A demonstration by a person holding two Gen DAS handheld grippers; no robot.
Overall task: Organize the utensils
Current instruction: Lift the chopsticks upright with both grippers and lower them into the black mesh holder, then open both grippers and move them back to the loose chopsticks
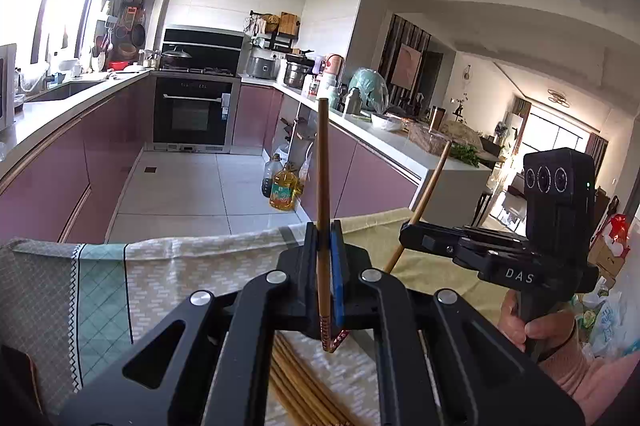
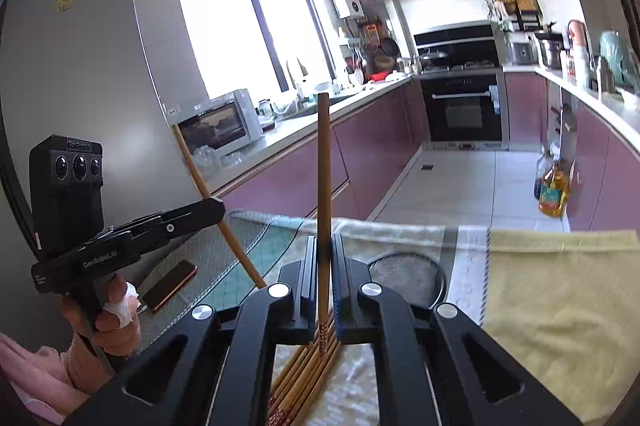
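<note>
Two hand-held tools are shown above a cloth-covered counter (image 2: 560,298), each clamped on a single wooden chopstick.

Left wrist view: the left tool (image 1: 325,238) is closed on the left chopstick (image 1: 322,166), which is held nearly upright, its patterned end pointing down below the fingers (image 1: 338,266). The right tool (image 1: 412,226) is seen at right, gripped by the right hand (image 1: 532,322), with the right chopstick (image 1: 428,186) slanting through its tip.

Right wrist view: the right tool (image 2: 325,242) is closed on the right chopstick (image 2: 323,166), held upright. The left tool (image 2: 218,206), gripped by the left hand (image 2: 108,318), is seen at left with the left chopstick (image 2: 208,194) tilted through its tip.

A bundle of chopsticks (image 2: 304,374) is seen lying on the patterned cloth (image 1: 180,266) beneath both tools. A mesh strainer (image 2: 412,274) and a dark flat case (image 2: 170,284) are seen on the counter nearby.
</note>
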